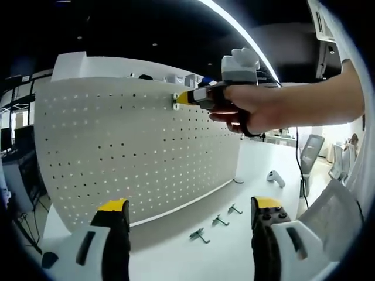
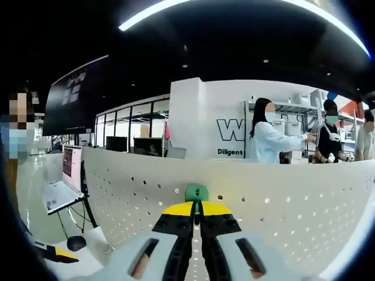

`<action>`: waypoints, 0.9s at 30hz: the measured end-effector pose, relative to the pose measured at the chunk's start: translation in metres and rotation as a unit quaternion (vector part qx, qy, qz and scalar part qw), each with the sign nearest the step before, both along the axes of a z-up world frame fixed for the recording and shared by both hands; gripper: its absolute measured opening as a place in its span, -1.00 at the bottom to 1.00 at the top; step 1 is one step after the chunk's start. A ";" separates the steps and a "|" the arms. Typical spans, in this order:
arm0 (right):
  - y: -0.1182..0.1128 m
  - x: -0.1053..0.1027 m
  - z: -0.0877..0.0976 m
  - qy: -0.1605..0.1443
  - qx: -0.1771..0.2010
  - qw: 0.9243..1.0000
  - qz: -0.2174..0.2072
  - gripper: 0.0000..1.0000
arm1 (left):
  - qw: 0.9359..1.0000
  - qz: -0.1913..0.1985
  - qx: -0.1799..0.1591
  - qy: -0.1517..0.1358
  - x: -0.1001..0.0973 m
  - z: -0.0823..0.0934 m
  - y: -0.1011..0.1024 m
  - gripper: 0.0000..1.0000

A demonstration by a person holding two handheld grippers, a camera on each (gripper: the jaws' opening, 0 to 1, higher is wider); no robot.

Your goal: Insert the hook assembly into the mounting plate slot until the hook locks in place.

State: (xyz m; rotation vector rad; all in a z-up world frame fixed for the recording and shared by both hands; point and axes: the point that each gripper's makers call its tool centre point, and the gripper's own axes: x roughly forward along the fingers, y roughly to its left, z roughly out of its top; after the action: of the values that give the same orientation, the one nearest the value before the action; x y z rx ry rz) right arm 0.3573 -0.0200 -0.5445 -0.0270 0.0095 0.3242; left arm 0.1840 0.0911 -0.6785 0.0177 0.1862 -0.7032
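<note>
Our left tool [image 1: 185,213] hangs with jaws apart over spare hooks [image 1: 215,226] on the counter [image 1: 176,257]. Our right tool [image 2: 196,209] is clamped on the green hook [image 2: 196,192], pressed at the pegboard [image 1: 135,146] top; if tilted, we think it may miss the holes.

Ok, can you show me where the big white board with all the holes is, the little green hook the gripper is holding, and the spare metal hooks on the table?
White perforated pegboard [image 1: 117,152]: left gripper view, bare middle.
Green hook [image 2: 196,192]: right gripper view, its top.
Spare metal hooks [image 1: 199,235]: left gripper view, nearest one.
</note>
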 end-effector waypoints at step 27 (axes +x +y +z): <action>-0.001 0.007 -0.007 0.009 0.041 0.995 -0.090 -0.96 | 1.000 -0.003 0.002 0.006 -0.015 0.001 0.009 0.70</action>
State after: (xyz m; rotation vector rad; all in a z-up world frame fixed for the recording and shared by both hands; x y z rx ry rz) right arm 0.3638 -0.0211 -0.5519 0.0571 0.0165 0.1446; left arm 0.1686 0.1003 -0.6778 0.0174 0.1994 -0.7087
